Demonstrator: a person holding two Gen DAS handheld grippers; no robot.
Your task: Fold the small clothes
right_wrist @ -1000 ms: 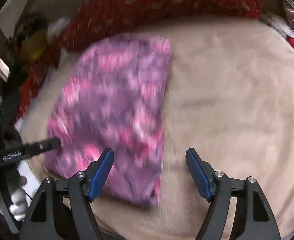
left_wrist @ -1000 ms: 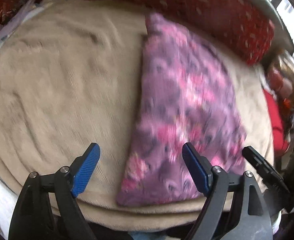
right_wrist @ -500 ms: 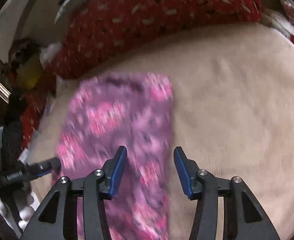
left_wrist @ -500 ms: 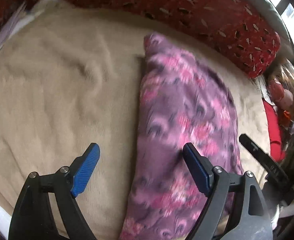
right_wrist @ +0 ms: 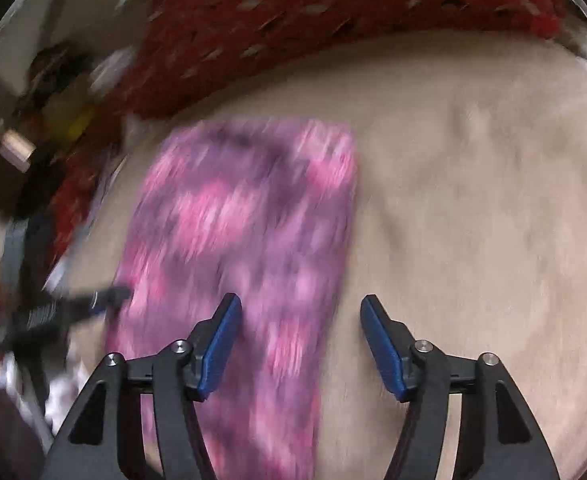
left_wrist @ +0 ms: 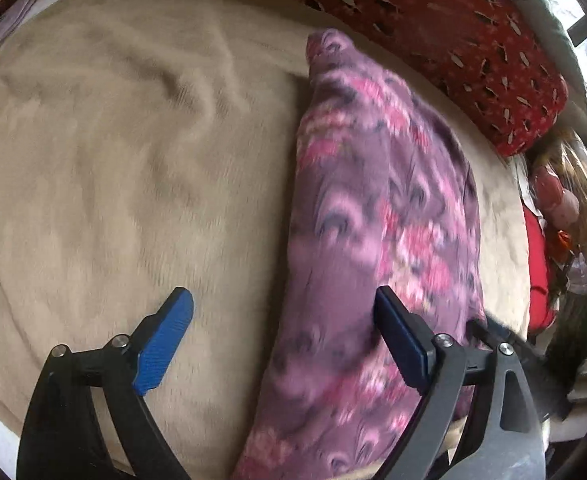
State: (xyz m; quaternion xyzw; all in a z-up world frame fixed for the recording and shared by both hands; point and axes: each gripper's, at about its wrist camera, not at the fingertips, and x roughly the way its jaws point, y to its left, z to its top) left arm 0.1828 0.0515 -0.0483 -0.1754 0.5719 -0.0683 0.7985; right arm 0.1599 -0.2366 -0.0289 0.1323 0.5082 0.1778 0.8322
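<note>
Tilting steeply down, both grippers (left_wrist: 283,330) (right_wrist: 297,344) opening above purple garment (left_wrist: 373,240).

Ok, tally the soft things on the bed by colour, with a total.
Purple-pink floral garment: 1
Beige blanket: 1
Red patterned cushion: 1
Total: 3

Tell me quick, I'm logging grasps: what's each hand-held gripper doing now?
Left hand-held gripper: opening, holding nothing, above the purple garment.
Right hand-held gripper: opening, holding nothing.
</note>
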